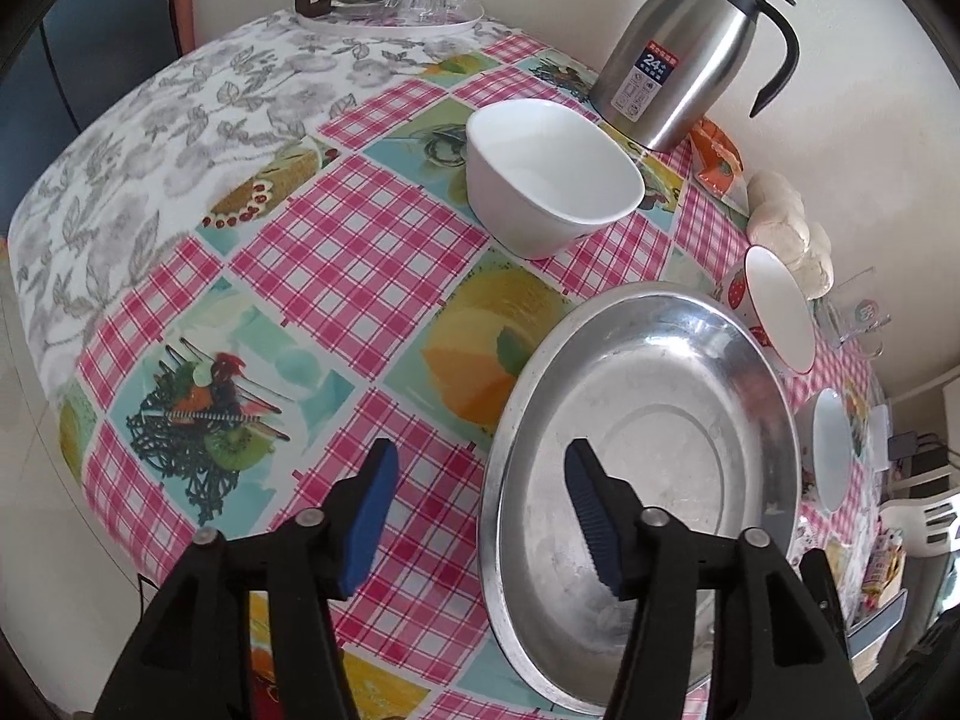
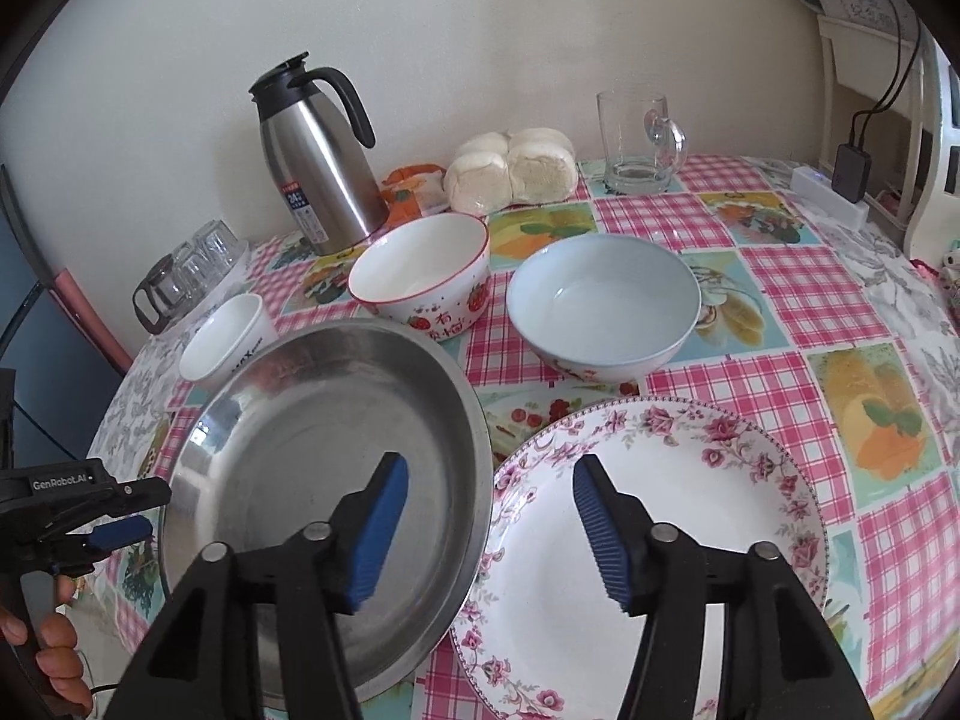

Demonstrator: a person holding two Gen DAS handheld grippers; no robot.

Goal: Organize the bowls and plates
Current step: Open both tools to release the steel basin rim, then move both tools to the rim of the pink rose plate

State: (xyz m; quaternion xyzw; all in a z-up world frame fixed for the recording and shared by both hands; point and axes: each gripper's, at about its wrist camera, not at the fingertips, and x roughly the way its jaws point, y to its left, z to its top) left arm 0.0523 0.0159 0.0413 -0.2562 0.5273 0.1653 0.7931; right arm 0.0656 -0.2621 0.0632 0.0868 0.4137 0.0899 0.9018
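- The steel plate (image 2: pixel 324 480) is round, with a raised rim and a dull, scratched bottom that shows grey reflections. It lies at the near edge of the table (image 2: pixel 774 276), left of the flowered plate.
- The flowered plate (image 2: pixel 708 480) is white with pink roses around its rim. Its left edge touches or slightly goes under the rim of the steel plate; I cannot tell which.
- The strawberry bowl (image 2: pixel 420 276) is white inside, with a red line on the rim and red strawberries on the side. It stands just behind the steel plate.
- The pale blue bowl (image 2: pixel 603 306) is plain inside and stands to the right of the strawberry bowl, behind the flowered plate.
- The small white bowl (image 1: pixel 552 174) is plain, with a rather square rim. It stands near the steel thermos (image 1: pixel 690 54), behind and to the left of the steel plate.
- The left gripper (image 1: pixel 480 510) has its blue fingers spread wide and holds nothing. One finger is over the steel plate, the other over the tablecloth.
- The right gripper (image 2: pixel 489 522) is also spread wide and holds nothing. Its left finger is over the steel plate, its right finger over the flowered plate.
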